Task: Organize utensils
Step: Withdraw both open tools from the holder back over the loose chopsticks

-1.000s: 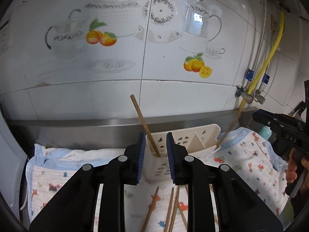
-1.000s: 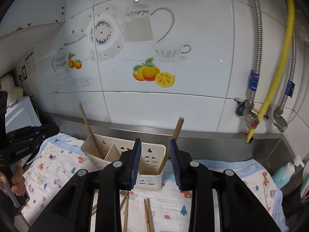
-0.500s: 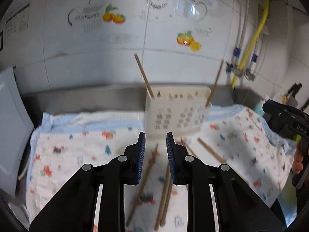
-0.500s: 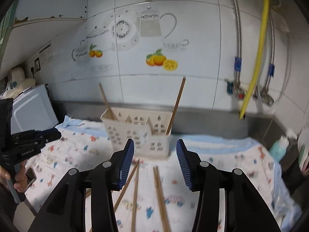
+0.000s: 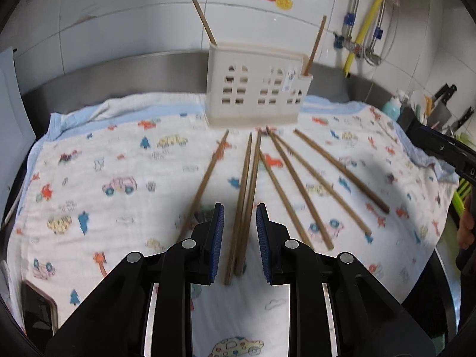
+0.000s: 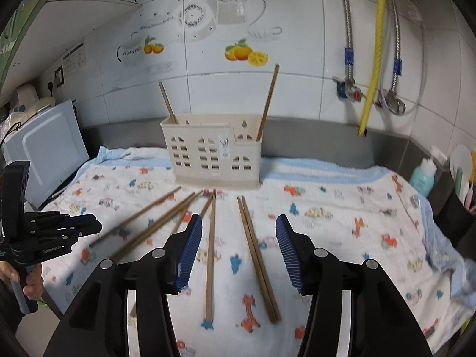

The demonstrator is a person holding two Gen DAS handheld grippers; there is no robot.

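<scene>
A cream slotted utensil holder point(image 5: 255, 89) point(image 6: 214, 154) stands at the back of a printed cloth point(image 5: 119, 160), with one chopstick point(image 5: 205, 23) leaning in its left end and one chopstick point(image 5: 315, 47) in its right end. Several more chopsticks point(image 5: 300, 184) lie fanned out on the cloth in front of it. My left gripper point(image 5: 239, 223) hovers over a close pair of chopsticks point(image 5: 247, 196), its jaws a narrow gap apart and gripping nothing. My right gripper point(image 6: 239, 247) hangs above a single chopstick point(image 6: 210, 253) and a pair point(image 6: 257, 255); its jaws are opening and hold nothing.
A white appliance point(image 6: 50, 160) stands at the left, and a teal bottle point(image 6: 424, 175) and a cup of utensils stand at the right. Hoses and a yellow pipe point(image 6: 372, 59) run down the tiled wall. Knives point(image 5: 446, 95) stand far right. A dark flat object point(image 5: 38, 309) lies at the cloth's near left corner.
Both grippers have drawn back from the holder and sunk toward the cloth, bringing the loose chopsticks into view. The right jaws have widened; the left jaws kept the same gap.
</scene>
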